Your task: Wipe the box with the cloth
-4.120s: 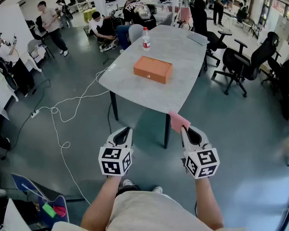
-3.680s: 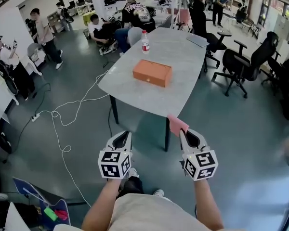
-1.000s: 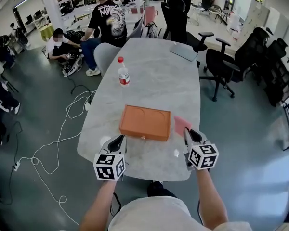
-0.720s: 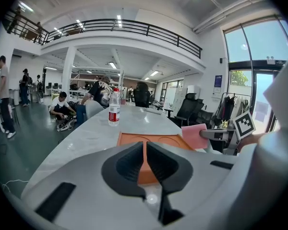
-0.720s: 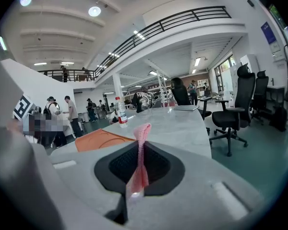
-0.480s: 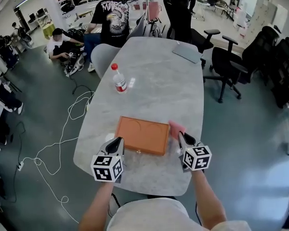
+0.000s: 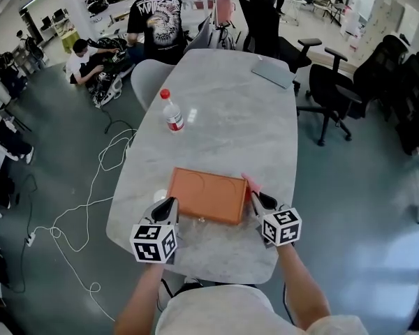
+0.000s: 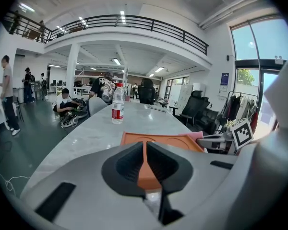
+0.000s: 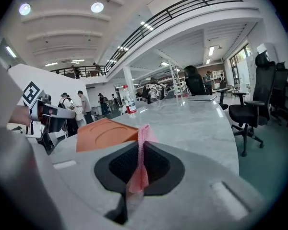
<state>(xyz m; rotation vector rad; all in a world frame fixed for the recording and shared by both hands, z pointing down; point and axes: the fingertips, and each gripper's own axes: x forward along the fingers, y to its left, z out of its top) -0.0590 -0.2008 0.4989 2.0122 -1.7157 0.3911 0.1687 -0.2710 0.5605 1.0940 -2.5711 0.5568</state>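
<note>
Orange box (image 7: 208,195) lies flat on the grey table (image 7: 230,117), near the end closest to the person. Its long side runs L to R, across the table, while the table's own long side runs away from the person. R end of the box sits a bit closer in than the L end. Small clasp is on the near long side, so the box front faces the person. Top has two round dents, seen from the L tongs view (image 8: 163,140). L tongs (image 7: 169,202) are pressed together w/ nothing in them, tips low over the table just beside the box's near L corner. R tongs (image 7: 255,197) are clamped on the pink cloth (image 7: 251,184), which sticks up past the tips in a thin fold (image 9: 140,152). Cloth is right at the box's R short end, by the far corner; can't tell if it touches. Both tongs point away from the person, one at each end of the box. Farther up the table a water bottle (image 7: 172,112) w/ red cap stands upright, well apart from the box.
</note>
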